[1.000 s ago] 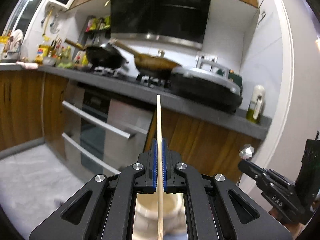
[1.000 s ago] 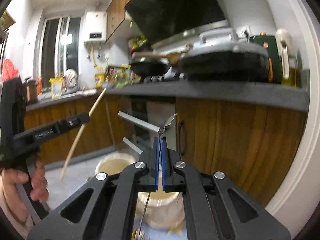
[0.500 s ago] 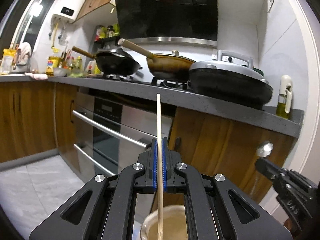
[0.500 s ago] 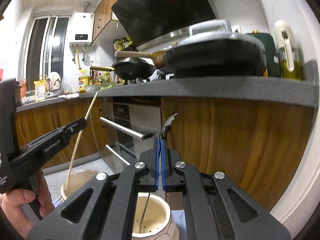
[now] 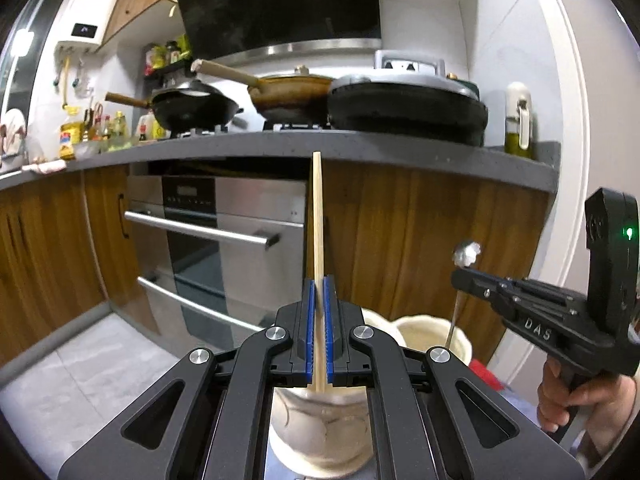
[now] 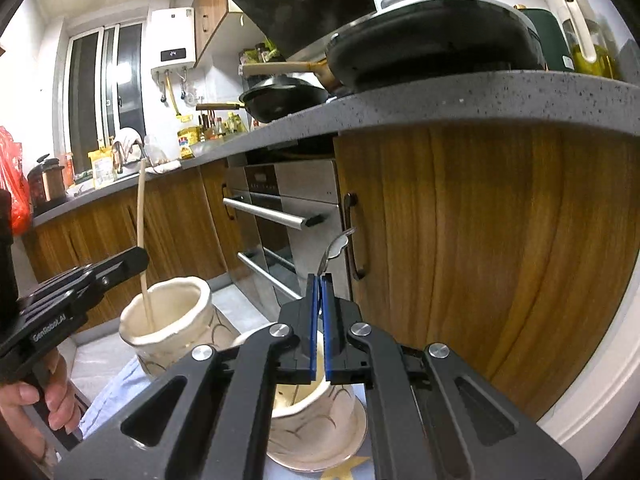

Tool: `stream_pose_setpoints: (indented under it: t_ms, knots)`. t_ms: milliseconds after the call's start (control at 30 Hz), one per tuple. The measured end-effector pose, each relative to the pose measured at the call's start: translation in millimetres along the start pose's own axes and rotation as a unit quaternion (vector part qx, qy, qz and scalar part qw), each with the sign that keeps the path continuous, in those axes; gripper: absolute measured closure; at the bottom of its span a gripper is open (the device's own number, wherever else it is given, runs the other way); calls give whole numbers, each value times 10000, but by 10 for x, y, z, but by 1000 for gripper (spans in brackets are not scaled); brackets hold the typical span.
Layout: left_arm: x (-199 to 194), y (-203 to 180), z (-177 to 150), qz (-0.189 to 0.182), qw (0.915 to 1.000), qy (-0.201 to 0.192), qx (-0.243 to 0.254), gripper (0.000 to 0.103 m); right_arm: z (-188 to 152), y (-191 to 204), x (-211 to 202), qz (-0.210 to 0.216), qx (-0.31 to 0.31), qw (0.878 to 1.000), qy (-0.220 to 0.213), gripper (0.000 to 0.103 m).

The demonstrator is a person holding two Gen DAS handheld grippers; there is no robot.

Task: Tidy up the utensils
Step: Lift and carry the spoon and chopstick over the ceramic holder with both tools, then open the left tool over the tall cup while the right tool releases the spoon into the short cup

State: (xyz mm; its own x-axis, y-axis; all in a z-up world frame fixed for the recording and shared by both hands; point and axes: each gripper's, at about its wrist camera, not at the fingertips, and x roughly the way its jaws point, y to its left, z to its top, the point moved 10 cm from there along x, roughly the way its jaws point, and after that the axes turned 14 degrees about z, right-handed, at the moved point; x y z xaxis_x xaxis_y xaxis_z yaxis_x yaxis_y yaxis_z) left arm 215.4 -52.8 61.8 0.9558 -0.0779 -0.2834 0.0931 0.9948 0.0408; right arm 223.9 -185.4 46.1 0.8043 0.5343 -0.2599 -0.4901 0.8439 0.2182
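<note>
- left gripper [image 5: 319,328] fingers clamped on a wooden chopstick [image 5: 317,216], lower end down in a cream holder [image 6: 168,320]
- right gripper [image 6: 319,320] pinches a metal spoon [image 6: 334,248] over the second holder [image 6: 312,408]
- "das" and "genrobot.ai" printed on the gripper bodies
- holder bottoms cut off

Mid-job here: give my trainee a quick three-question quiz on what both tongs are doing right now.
1. What do the left tongs hold?
2. True or false: the right tongs are open and empty.
3. Where does the chopstick's lower end sit: A in the left cup, B on the counter, C in the oven?

Key: 1. a wooden chopstick. 2. False, shut on a metal spoon. 3. A.
</note>
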Motion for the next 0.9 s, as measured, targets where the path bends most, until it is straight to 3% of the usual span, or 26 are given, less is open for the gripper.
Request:
stream_pose_setpoints:
  t_ms: [400,533,700,733,833,900]
  knots:
    - [-7,131,-71,192,9997,49,-174,97,-118,-21,16,30,83,9997,227,101]
    - [-34,192,-51,251,9994,55,-242,87,-95,-33,60,-7,100,9994,324,101]
    - [-59,272,-63,286,9991,104,-295,83,-68,-69,117,-88,145,9991,380,100]
    - [-65,295,-71,324,9990,112,-298,79,-70,-74,124,-131,130,9990,405,97]
    - [-101,356,-85,404,9986,124,-327,64,-88,-71,110,-133,161,9988,440,72]
    - [-142,398,-87,431,9984,136,-347,54,-94,-51,60,-136,177,9988,427,64]
